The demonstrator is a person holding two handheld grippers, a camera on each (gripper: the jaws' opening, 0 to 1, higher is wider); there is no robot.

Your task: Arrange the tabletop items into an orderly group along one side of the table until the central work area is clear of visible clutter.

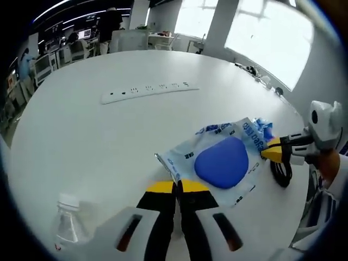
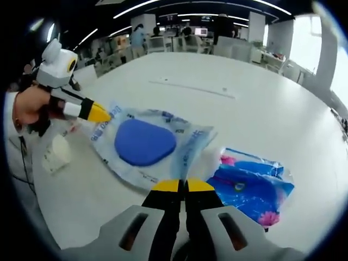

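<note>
A clear printed plastic bag (image 1: pixel 239 136) holding a blue rounded pad (image 1: pixel 222 162) lies on the round white table (image 1: pixel 81 136). My left gripper (image 1: pixel 177 186) is shut, its yellow tips pinching the bag's near corner. The right gripper (image 1: pixel 274 149) comes in from the right and meets the bag's far end. In the right gripper view the same bag (image 2: pixel 187 136) and blue pad (image 2: pixel 144 142) lie just ahead of my right gripper (image 2: pixel 182 186), which is shut at the bag's near edge. The left gripper (image 2: pixel 99 113) touches the bag's far left end.
A white power strip (image 1: pixel 147 91) (image 2: pixel 193 88) lies across the far side. A clear plastic bottle (image 1: pixel 68 223) (image 2: pixel 54 155) stands near the left gripper. A blue flowered packet (image 2: pixel 250 187) (image 1: pixel 263 128) lies beside the bag. A black cable (image 1: pixel 280 174) loops near the table edge.
</note>
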